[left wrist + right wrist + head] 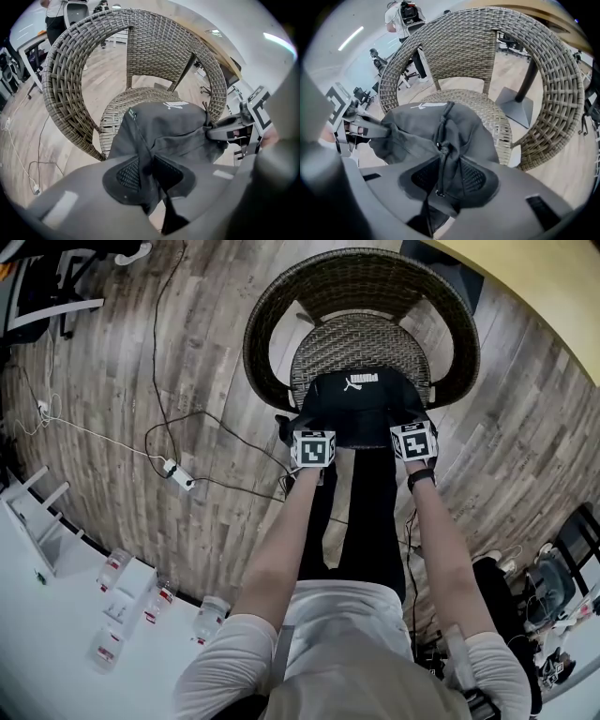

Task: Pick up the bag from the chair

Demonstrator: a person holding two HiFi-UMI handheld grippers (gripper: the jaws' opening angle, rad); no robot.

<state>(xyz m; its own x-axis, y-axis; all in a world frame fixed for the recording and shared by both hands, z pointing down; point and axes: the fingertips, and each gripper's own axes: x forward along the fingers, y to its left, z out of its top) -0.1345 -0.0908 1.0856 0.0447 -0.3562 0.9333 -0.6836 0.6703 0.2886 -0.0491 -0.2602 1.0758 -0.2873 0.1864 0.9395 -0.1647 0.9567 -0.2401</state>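
I've got left tongs [149,172] and right tongs [450,176] each clamped on a thin fold of the bag [361,404]. On lift, fabric may slip or snag the chair [272,324].

Bright, even indoor light; fisheye warping, dark vignetted corners.

A round wicker chair [265,329] stands on a wooden plank floor [202,362]. A black bag [361,407] sits at the front of its woven seat. A power strip [180,475] and cables [156,334] lie on the floor.
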